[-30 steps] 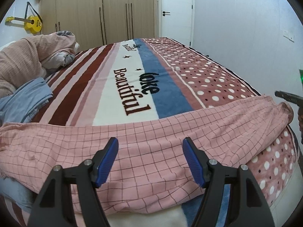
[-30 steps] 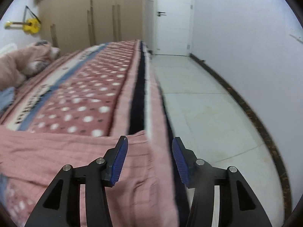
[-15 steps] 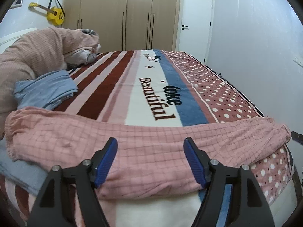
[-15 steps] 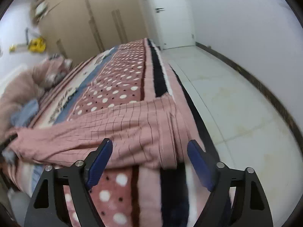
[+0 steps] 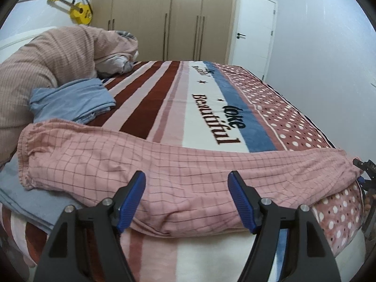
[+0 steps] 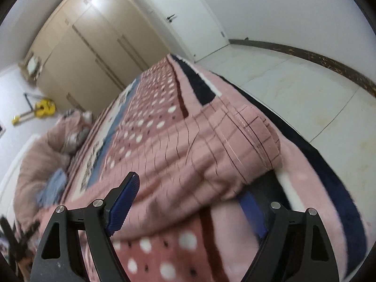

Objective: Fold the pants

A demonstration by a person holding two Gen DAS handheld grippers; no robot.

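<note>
Pink checked pants [image 5: 178, 171] lie stretched across the near edge of the bed, waistband at the left, leg cuffs at the right. My left gripper [image 5: 186, 202] is open and empty, just in front of the pants' middle. My right gripper [image 6: 188, 209] is open wide at the cuff end [image 6: 249, 138], its fingers on either side of the fabric's near edge, one blue pad [image 6: 124, 202] over the cloth. The right gripper's tip also shows in the left wrist view [image 5: 365, 166] by the cuffs.
The bed carries a striped and dotted blanket [image 5: 206, 98]. Folded blue garments [image 5: 72, 101] and a bunched pink quilt [image 5: 47, 56] lie at the left. Wardrobes [image 5: 164, 21], a door [image 5: 253, 33] and tiled floor [image 6: 293, 87] lie beyond and to the right.
My left gripper has drawn back toward the bed's near edge and turned left, showing the waistband. My right gripper has opened wider, tilted, and closed in on the cuffs.
</note>
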